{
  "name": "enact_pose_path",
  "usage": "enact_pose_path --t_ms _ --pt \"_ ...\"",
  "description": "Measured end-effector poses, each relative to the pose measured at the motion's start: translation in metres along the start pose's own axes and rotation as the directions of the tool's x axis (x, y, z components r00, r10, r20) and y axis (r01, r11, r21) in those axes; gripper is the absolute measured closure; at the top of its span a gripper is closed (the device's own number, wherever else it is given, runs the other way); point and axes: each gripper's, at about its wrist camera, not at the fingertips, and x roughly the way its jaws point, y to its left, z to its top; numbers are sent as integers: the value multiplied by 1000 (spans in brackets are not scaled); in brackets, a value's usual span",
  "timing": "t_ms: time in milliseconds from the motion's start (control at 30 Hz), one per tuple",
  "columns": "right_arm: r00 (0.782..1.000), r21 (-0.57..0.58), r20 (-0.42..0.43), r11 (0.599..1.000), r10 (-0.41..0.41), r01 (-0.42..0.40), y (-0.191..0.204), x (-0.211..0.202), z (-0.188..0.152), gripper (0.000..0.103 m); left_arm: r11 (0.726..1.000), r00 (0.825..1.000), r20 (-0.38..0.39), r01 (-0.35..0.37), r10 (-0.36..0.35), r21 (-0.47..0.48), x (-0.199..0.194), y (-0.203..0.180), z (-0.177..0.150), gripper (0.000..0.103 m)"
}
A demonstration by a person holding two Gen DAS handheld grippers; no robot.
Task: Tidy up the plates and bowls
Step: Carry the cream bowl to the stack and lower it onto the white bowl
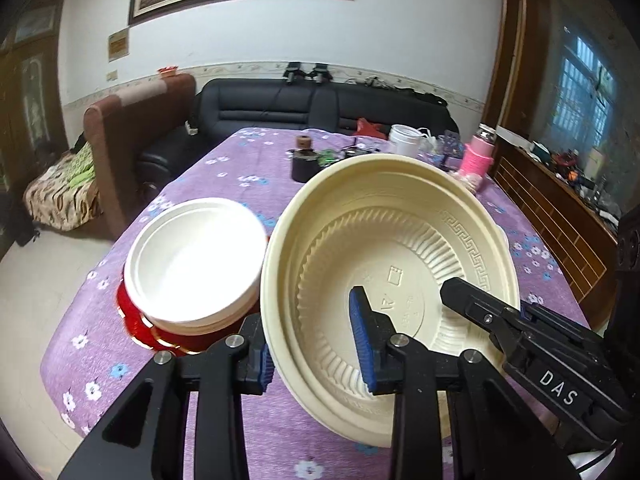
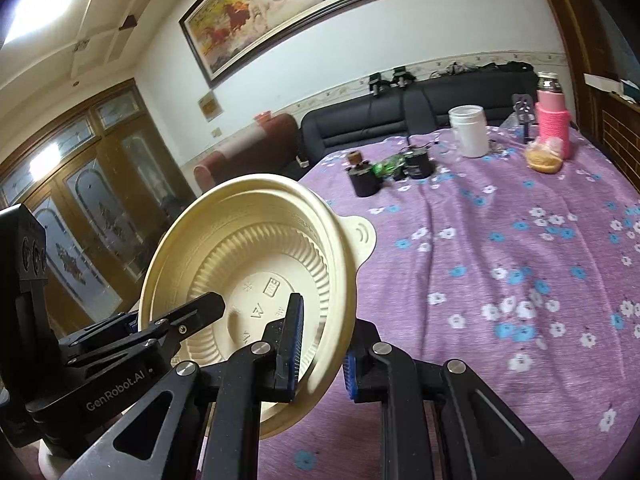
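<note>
A cream plastic bowl [image 1: 400, 224] with a ribbed inside hangs tilted above the purple floral tablecloth [image 1: 224, 168], held from both sides. My left gripper [image 1: 312, 332] is shut on its left rim, one blue pad outside the wall and one inside. In the right wrist view my right gripper [image 2: 320, 344] is shut on the right rim of the cream bowl [image 2: 248, 240], below its small tab handle. Each gripper also shows in the other's view: the right gripper [image 1: 490, 300] and the left gripper [image 2: 172, 312]. A stack of white plates [image 1: 192, 260] sits on a red plate [image 1: 134, 320] left of the bowl.
At the table's far end stand black cylinders [image 1: 304, 164], a white jar [image 2: 468, 130], a pink bottle [image 2: 552, 128] and a bag of food [image 2: 544, 156]. A black sofa [image 1: 280, 108] and a brown armchair [image 1: 132, 132] lie beyond. The tablecloth [image 2: 500, 260] spreads wide to the right.
</note>
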Motion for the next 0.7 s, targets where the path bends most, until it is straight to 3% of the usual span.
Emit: enact_pose_path --t_ms 467,700 --pt "995 -100 -91 994 38 -47 65 70 6 84 981 998 -30 -58 53 -184 6 91 -3 72" --pt "993 -140 -111 988 43 -59 92 100 16 83 974 995 -25 -100 97 -205 15 120 14 69"
